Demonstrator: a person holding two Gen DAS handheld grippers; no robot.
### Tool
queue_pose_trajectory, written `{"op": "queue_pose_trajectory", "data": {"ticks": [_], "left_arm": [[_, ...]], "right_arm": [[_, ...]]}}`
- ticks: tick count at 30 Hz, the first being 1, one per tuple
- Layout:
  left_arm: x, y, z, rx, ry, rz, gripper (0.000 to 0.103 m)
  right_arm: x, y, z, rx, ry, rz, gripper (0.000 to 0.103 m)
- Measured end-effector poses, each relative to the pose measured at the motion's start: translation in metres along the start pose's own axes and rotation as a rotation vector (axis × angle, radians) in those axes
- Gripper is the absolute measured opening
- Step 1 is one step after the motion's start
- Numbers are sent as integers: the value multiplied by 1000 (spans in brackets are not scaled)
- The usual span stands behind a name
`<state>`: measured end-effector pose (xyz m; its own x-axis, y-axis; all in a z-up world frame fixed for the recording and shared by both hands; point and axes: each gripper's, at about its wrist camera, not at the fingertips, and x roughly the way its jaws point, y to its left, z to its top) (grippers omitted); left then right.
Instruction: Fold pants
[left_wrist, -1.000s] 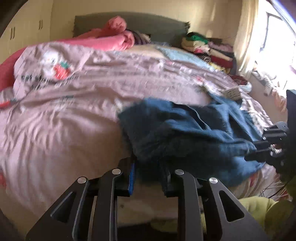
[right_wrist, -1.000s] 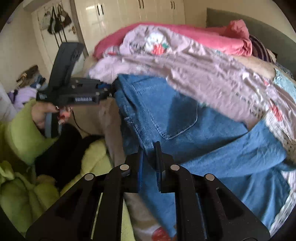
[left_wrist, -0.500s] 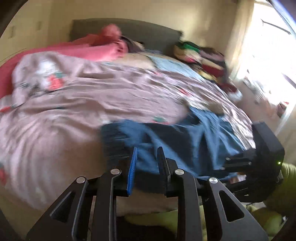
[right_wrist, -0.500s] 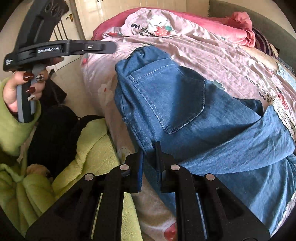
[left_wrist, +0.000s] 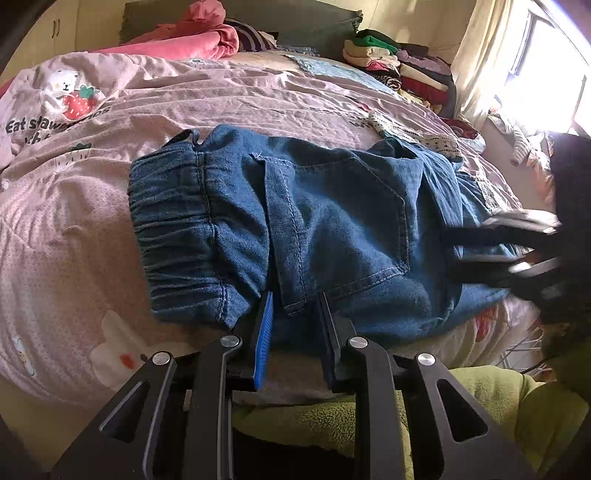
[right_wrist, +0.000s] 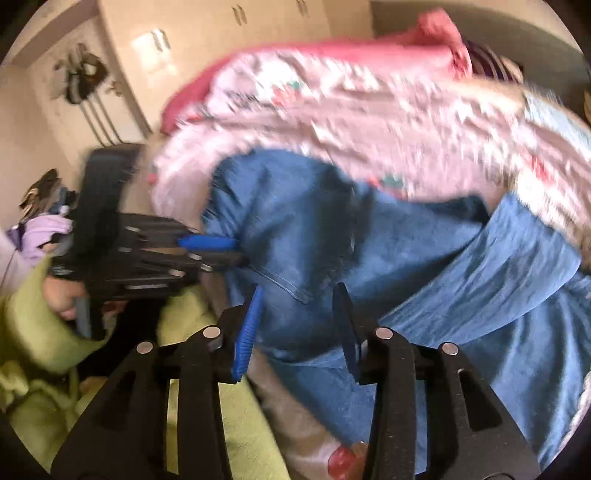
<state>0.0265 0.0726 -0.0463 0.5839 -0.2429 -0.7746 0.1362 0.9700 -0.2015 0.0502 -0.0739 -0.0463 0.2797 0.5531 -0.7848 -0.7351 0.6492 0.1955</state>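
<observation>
1. The pants (left_wrist: 332, 229) lie bunched on the pink duvet (left_wrist: 92, 206) at the near edge of the bed, with the elastic waistband toward the left side of the bed in the left wrist view, the back pocket facing up, and the legs trailing off toward the window side.

2. The left gripper (left_wrist: 295, 314) stands at the near hem of the bunch. Its jaws are only narrowly apart with a fold of denim running between them; whether the pads actually bite the cloth I cannot tell, since a sliver of gap shows on each side.

3. The right gripper (right_wrist: 299, 317) is opening its jaws. Denim sits between them, but the pads are clear of it, so that side of the pants is loose.

4. Risk: with the right side let go, the heavy denim near the bed's edge could slide off toward the person's green fleece (left_wrist: 369, 413), dragging the fold apart. The cause would be the weight of cloth that overhangs the near edge.

5. Risk: if the left jaws hold only a thin layer, a pull would lift the top ply alone and skew the layers.

6. Risk: the two grippers work near each other at the same edge, so a re-grasp by the right could knock the left or catch the duvet along with the denim.

7. The right wrist view is blurred, so exact contact there is uncertain.
</observation>
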Motion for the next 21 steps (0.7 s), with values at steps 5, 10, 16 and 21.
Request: {"op": "queue_pose_trajectory", "data": {"ticks": [5,10,16,21], "left_arm": [[-1,-5,-1,1,-8,3,23],[-18,-15,4,-1,-50,-22,44],[-42,-41,13,48,-97,-60,60],[-35,-67,17,81,-73,-128,64]], "right_arm": [[15,-5,-5,37,61,-4,36],[-26,-20,0,77,-46,2,50],[-58,-58,11,153,-130,-97,63],[-72,-90,23,198,-167,-177,69]]}}
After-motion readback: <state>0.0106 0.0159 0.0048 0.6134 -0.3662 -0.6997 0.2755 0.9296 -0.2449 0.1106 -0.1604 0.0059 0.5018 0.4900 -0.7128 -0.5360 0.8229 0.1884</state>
